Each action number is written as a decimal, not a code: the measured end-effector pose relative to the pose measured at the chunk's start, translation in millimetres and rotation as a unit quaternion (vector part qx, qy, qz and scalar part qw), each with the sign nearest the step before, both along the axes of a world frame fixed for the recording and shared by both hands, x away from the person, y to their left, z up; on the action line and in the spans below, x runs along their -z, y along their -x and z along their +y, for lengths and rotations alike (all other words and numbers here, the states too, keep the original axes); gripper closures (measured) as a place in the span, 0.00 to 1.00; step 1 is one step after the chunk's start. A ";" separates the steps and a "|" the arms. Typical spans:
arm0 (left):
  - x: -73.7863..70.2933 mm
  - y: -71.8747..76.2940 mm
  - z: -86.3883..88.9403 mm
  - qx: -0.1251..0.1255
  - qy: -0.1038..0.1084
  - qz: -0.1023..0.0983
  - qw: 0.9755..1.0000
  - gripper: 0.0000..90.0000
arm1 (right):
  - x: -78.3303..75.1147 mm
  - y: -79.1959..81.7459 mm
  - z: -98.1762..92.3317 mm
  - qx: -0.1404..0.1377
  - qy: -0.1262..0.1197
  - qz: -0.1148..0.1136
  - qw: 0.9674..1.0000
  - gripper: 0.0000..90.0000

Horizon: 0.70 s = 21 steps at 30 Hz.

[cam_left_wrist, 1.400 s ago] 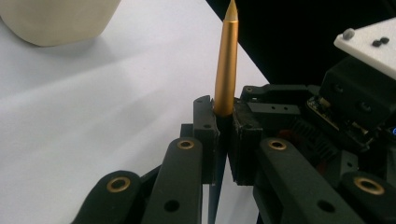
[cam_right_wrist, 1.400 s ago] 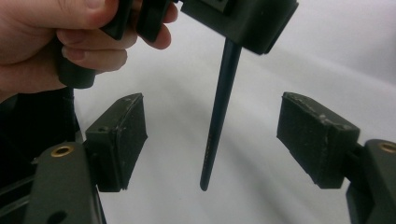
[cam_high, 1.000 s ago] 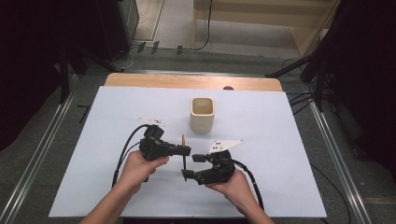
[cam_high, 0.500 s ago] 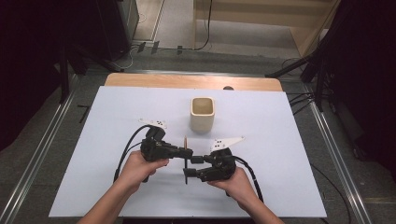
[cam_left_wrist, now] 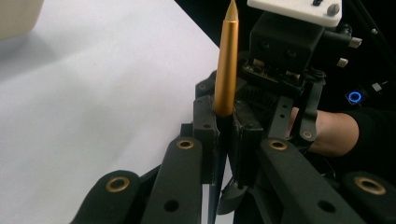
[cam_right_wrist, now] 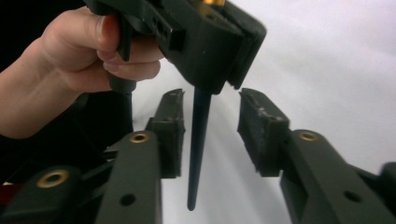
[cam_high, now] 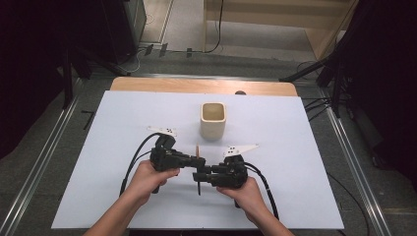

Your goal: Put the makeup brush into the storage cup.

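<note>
A pen with a gold, pointed upper part (cam_left_wrist: 226,70) and a thin dark lower part (cam_right_wrist: 198,140) stands between the two grippers over the white table (cam_high: 295,147). My left gripper (cam_left_wrist: 227,135) is shut on the pen where gold meets dark. In the high view it (cam_high: 196,161) comes in from the left. My right gripper (cam_right_wrist: 210,126) has its jaws on either side of the dark lower part and has just been closing. A gap remains at each pad, so nothing is gripped. In the high view the right gripper (cam_high: 198,176) sits just below the left.
A cream square cup (cam_high: 213,119) stands upright behind the grippers, mid-table. The person's hand (cam_right_wrist: 79,60) holds the left gripper's handle. Cables trail from both grippers toward the table's near edge. The white table surface stretches out to left and right.
The right gripper's jaws have narrowed around the pen's dark lower part. The left gripper keeps its hold on the pen, and both hands have barely shifted.
</note>
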<state>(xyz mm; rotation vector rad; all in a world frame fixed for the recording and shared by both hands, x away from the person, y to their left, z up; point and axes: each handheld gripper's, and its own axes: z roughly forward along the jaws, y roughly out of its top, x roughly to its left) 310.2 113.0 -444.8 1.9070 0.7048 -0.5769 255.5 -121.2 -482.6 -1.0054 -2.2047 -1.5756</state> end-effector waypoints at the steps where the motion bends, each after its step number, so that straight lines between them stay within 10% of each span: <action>1: 0.3 0.1 -0.3 0.000 0.002 -0.002 1.000 0.93 | 0.2 0.0 0.2 -0.001 -0.001 0.002 1.000 0.72; 21: 2.5 0.9 -1.3 -0.006 0.011 -0.013 1.000 0.93 | -1.1 -0.8 -0.2 0.001 -0.015 0.019 1.000 0.93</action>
